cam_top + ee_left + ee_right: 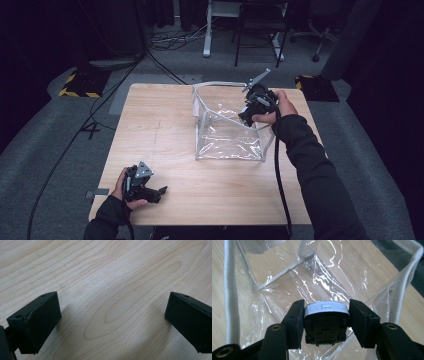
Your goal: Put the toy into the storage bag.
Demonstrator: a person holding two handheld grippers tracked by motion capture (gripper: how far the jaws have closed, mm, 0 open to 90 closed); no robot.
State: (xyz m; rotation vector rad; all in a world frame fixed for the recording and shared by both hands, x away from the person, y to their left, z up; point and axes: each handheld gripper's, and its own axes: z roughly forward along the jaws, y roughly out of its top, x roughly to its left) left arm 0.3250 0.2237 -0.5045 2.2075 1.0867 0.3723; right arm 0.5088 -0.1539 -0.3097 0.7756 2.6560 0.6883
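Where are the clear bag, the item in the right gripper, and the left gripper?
clear bag (227, 142): high view, its front plastic wall.
black item (325, 331): right gripper view, its dark underside between the jaws.
left gripper (112, 315): left gripper view, midway between its open jaws.

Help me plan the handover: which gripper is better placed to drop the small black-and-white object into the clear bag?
Right. The right gripper is shut on the small black-and-white object directly above the clear bag. The left gripper rests open, holding nothing, near the table's front-left corner.

A small black device (325, 327) with a white printed top is held over the open clear plastic bag (227, 135). The white-trimmed bag is stood upright near the table's (160, 125) far right corner.
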